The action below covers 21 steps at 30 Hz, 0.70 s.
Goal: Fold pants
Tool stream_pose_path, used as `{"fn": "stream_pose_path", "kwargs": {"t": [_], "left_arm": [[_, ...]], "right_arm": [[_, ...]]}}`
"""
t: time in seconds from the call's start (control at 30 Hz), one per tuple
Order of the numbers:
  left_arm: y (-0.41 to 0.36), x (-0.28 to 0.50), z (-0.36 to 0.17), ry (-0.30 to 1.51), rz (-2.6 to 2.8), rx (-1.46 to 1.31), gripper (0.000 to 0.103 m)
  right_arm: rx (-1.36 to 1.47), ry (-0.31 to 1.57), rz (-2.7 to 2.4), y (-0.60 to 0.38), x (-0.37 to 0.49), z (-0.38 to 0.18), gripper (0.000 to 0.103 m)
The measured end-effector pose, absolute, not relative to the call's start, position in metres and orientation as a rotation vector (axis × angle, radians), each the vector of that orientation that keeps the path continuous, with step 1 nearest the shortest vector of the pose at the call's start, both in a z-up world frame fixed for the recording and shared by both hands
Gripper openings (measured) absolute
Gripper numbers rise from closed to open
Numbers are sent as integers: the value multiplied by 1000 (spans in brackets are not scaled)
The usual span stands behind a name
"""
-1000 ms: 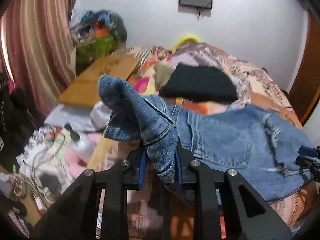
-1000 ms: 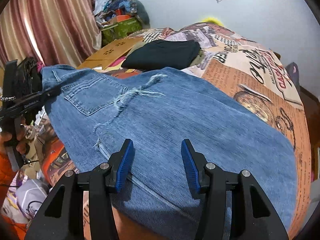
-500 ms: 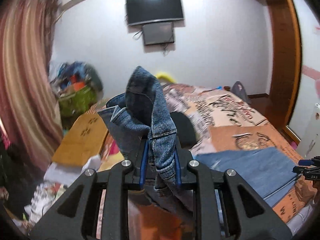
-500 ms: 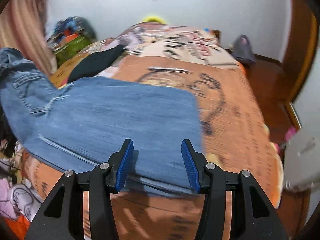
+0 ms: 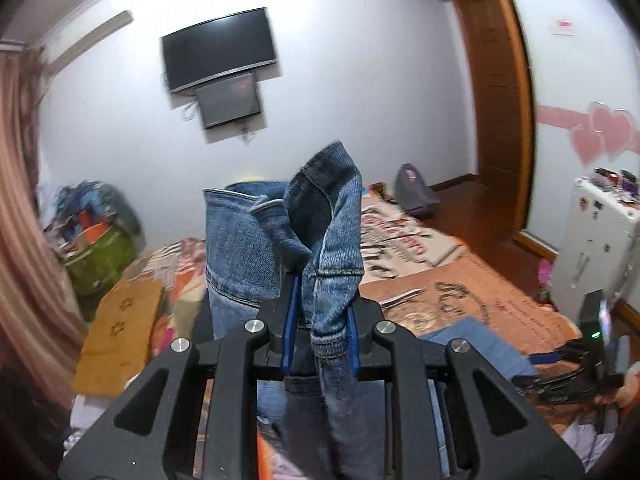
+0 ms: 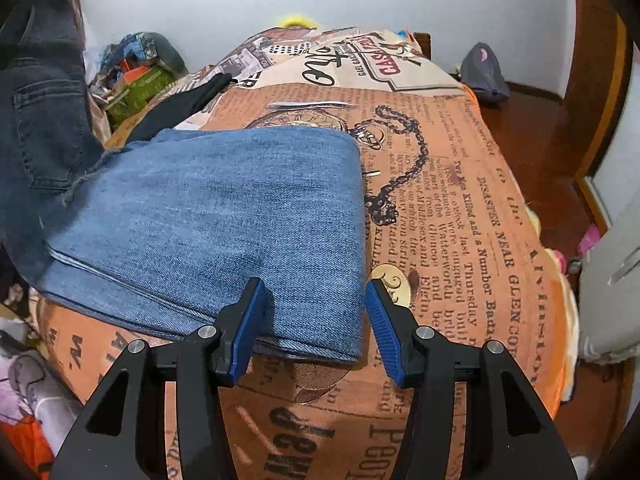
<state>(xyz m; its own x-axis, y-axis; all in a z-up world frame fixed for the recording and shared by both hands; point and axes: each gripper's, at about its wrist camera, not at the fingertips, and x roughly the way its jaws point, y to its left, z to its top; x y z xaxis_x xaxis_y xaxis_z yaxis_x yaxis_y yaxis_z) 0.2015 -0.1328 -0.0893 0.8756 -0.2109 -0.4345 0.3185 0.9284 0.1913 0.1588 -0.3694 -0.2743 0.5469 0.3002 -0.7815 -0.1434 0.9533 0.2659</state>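
The left claw [image 5: 318, 340] is clamped on the waistband of the one pair of jeans [image 5: 320, 240], which stands bunched above its blue pads and hides much of the view straight ahead. Beyond the denim hang two dark screens, a television [image 5: 218, 50] and a smaller panel [image 5: 230, 100] under it. To the claw's left lie a cardboard sheet [image 5: 120, 332] and a heap of clutter [image 5: 96, 232].

The right claw [image 6: 314, 328] is spread wide and grips nothing; its left pad sits over the near edge of the folded legs of the jeans [image 6: 224, 220], its right pad just past their hem. The legs lie flat on the bed [image 6: 460, 208]. Ahead and left, a black garment [image 6: 180, 108] touches the denim's far edge.
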Motion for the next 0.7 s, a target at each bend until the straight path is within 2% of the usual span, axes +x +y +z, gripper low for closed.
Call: {"fn": "stream_pose_path", "kwargs": {"t": [0.37, 0.7], "left_arm": [[-228, 218, -125, 568, -503, 302, 16], [-292, 219, -203, 810, -614, 345, 16]], "right_arm": [[228, 937, 288, -373, 159, -277, 50], [260, 934, 297, -380, 157, -277, 50]]}}
